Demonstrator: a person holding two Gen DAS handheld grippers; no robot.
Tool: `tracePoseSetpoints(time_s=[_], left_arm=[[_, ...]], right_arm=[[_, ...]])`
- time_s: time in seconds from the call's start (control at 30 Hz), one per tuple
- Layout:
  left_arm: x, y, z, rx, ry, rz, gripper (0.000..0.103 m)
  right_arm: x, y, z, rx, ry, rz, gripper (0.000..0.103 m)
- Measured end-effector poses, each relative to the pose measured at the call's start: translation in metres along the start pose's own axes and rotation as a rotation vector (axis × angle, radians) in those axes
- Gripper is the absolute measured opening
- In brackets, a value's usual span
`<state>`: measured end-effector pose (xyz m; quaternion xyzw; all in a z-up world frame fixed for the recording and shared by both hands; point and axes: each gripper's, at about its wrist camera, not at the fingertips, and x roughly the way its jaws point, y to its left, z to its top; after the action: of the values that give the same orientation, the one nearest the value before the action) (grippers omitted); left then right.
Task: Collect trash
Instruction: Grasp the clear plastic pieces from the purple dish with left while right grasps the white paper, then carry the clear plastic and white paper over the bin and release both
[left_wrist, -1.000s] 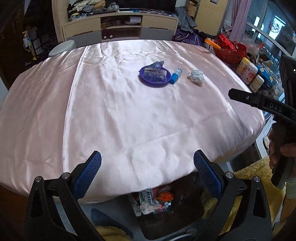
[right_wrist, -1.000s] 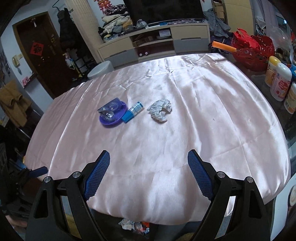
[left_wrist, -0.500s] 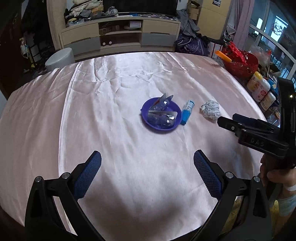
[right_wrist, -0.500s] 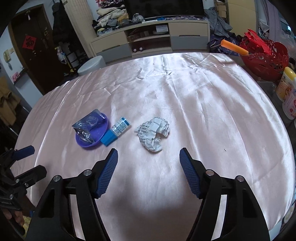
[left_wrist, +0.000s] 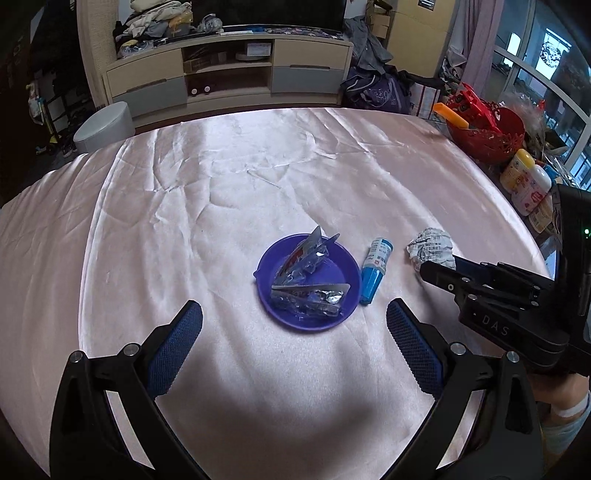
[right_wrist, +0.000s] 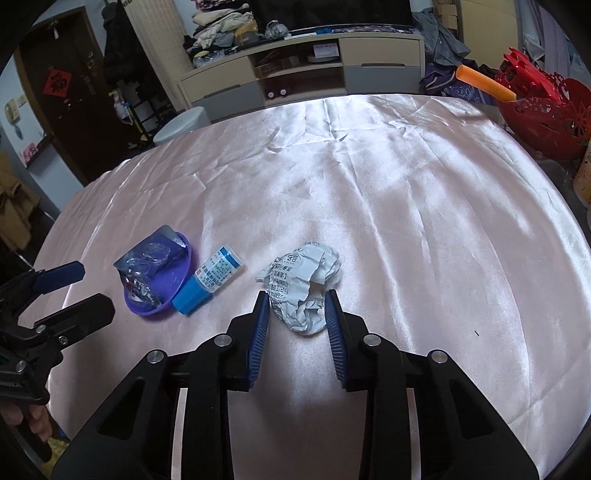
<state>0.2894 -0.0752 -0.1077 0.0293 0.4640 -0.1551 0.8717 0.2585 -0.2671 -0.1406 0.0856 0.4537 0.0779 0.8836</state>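
Note:
A crumpled printed paper (right_wrist: 303, 280) lies on the pink satin tablecloth (right_wrist: 406, 206). My right gripper (right_wrist: 295, 306) is closing on it; both blue pads touch its lower sides. To its left lie a small bottle with a blue cap (right_wrist: 214, 275) and a purple dish (right_wrist: 173, 284) holding foil wrappers (right_wrist: 147, 258). In the left wrist view my left gripper (left_wrist: 295, 332) stands open just short of the purple dish (left_wrist: 266, 273), nothing between its fingers. There the foil wrappers (left_wrist: 306, 291), bottle (left_wrist: 375, 269) and paper (left_wrist: 430, 245) sit in a row, with the right gripper (left_wrist: 439, 271) at the paper.
A red basket (left_wrist: 487, 136) and several lotion bottles (left_wrist: 528, 184) stand off the table's right edge. Beyond the far edge are a grey stool (left_wrist: 103, 125) and a low cabinet (left_wrist: 229, 77). A hand (right_wrist: 33, 421) holds the left gripper (right_wrist: 86, 291).
Both grippers moved forward over the table toward the trash. The right gripper's jaws narrowed from wide open to closing around the crumpled paper. The left gripper stayed open.

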Motion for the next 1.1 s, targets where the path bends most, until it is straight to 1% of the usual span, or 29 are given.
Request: tracePoseSetpoints(time_s=[0.07, 0.2, 0.23, 0.33, 0.4, 0.47, 0.53, 0.7, 0.83, 0.97, 1.1], left_arm=[[0.006, -0.002, 0.003, 0.002, -0.002, 0.001, 0.093], [0.016, -0.007, 0.008, 0.033, -0.003, 0.015, 0.082], [0.019, -0.009, 0.009, 0.043, -0.001, 0.024, 0.081], [0.026, -0.011, 0.010, 0.062, 0.004, 0.043, 0.070], [0.030, -0.011, 0.010, 0.063, 0.011, 0.039, 0.060], [0.031, -0.011, 0.009, 0.066, 0.011, 0.038, 0.056], [0.030, -0.010, 0.008, 0.071, 0.002, 0.036, 0.049], [0.019, -0.007, 0.010, 0.062, -0.019, 0.042, 0.049], [-0.001, -0.006, 0.010, 0.057, -0.045, 0.041, 0.049], [-0.026, -0.008, 0.004, 0.059, -0.068, 0.043, 0.049], [-0.053, -0.012, -0.010, 0.068, -0.083, 0.044, 0.049]], right_arm=[[0.001, 0.000, 0.000, -0.005, -0.002, 0.000, 0.024], [0.003, 0.000, 0.003, -0.007, 0.006, 0.018, 0.019], [0.004, 0.000, 0.003, -0.008, 0.012, 0.026, 0.017], [0.005, 0.001, 0.004, -0.012, 0.021, 0.039, 0.017], [0.005, 0.001, 0.004, -0.014, 0.023, 0.040, 0.017], [0.005, 0.000, 0.005, -0.012, 0.025, 0.043, 0.016], [0.006, 0.000, 0.005, -0.015, 0.027, 0.042, 0.016], [0.004, 0.003, 0.005, -0.018, 0.035, 0.058, 0.015], [-0.004, 0.006, 0.002, -0.019, 0.026, 0.069, 0.014], [-0.020, 0.010, -0.006, -0.016, 0.010, 0.079, 0.014], [-0.044, 0.014, -0.014, -0.017, -0.013, 0.092, 0.014]])
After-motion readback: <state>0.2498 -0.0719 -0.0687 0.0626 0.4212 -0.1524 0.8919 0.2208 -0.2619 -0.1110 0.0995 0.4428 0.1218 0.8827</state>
